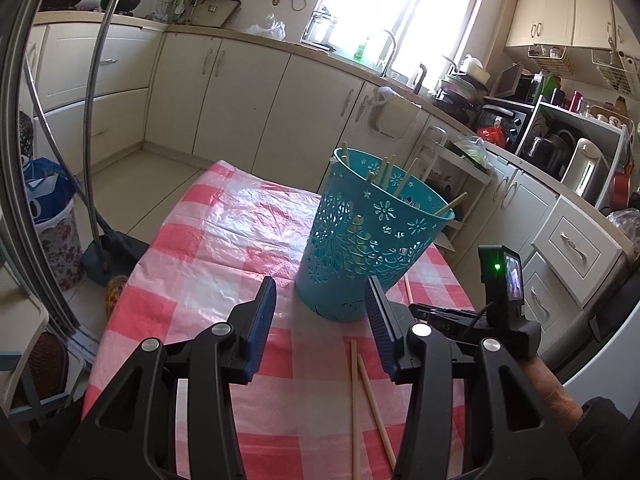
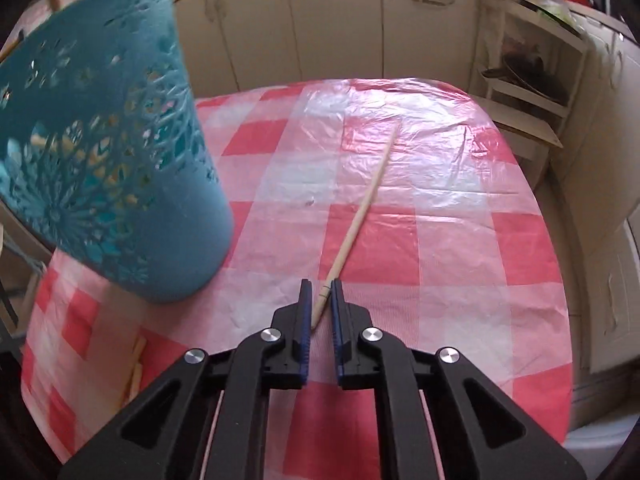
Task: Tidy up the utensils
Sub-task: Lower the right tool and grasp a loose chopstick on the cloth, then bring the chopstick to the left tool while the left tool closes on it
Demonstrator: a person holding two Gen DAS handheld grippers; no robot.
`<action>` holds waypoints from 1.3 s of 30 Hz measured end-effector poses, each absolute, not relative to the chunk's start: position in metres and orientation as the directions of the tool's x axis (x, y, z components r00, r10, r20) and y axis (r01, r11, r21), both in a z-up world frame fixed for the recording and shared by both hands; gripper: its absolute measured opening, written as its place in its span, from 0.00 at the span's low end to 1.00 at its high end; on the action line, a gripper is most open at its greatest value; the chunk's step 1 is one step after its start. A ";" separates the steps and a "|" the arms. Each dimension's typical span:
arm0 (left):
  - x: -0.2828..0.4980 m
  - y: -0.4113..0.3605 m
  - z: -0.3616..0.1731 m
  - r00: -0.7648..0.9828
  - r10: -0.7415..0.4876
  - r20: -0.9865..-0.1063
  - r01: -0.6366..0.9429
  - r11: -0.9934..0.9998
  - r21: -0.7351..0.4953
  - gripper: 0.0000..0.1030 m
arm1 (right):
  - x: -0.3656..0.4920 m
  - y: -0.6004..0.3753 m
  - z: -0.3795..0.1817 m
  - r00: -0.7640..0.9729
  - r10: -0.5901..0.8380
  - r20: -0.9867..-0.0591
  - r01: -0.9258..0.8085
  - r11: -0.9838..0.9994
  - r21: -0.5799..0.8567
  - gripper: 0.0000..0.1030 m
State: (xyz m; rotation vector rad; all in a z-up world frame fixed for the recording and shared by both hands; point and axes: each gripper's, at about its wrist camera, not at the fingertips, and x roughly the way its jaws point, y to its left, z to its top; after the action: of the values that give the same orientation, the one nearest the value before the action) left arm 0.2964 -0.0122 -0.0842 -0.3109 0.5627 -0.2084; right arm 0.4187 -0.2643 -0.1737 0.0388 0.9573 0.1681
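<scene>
gripping one end of a wooden chopstick [image 2: 362, 210], the right gripper [image 2: 321, 292] has its jaws closed on it; the stick lies on the checked tablecloth [image 2: 460, 240], pointing toward the far edge. the left gripper [image 1: 322, 312] is open around nothing, just before a blue basket [image 1: 372, 236] of chopsticks, with two loose chopsticks [image 1: 362, 392] beneath it.

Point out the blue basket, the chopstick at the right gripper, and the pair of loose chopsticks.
Blue basket [image 1: 360, 240], left wrist view, on its patterned side wall.
Chopstick [image 2: 360, 216], right wrist view, on its mid shaft.
Pair of chopsticks [image 1: 354, 400], left wrist view, on the left stick's shaft.
</scene>
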 end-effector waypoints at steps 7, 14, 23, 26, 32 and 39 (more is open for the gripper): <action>0.297 -0.021 -0.085 0.779 -0.322 -0.538 0.192 0.939 -0.284 0.48 | 0.372 -0.288 -0.151 0.499 0.194 -0.844 -0.214 0.972 0.097 0.05; 0.290 -0.093 -0.095 0.686 -0.391 -0.614 0.526 0.849 0.047 0.52 | 0.308 -0.305 -0.135 0.409 0.271 -0.871 -0.391 0.915 0.101 0.05; 0.304 -0.151 -0.108 0.563 -0.462 -0.685 0.789 0.548 0.279 0.54 | 0.269 -0.287 -0.141 0.310 0.432 -0.847 -0.628 0.762 0.159 0.05; 0.305 -0.172 -0.117 0.509 -0.453 -0.732 0.851 0.396 0.346 0.54 | 0.267 -0.287 -0.143 0.277 0.466 -0.841 -0.656 0.731 0.189 0.05; 0.300 -0.210 -0.143 0.415 -0.396 -0.819 0.908 0.129 0.398 0.54 | 0.274 -0.289 -0.146 0.260 0.481 -0.837 -0.674 0.711 0.199 0.05; 0.300 -0.233 -0.150 0.342 -0.379 -0.860 0.936 0.060 0.346 0.31 | 0.281 -0.306 -0.139 0.294 0.523 -0.800 -0.643 0.728 0.239 0.06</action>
State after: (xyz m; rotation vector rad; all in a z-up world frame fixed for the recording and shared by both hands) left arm 0.2996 -0.2332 -0.1502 1.0746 0.6605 -1.1130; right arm 0.2806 -0.3061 -0.1395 -0.1371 1.0081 0.7790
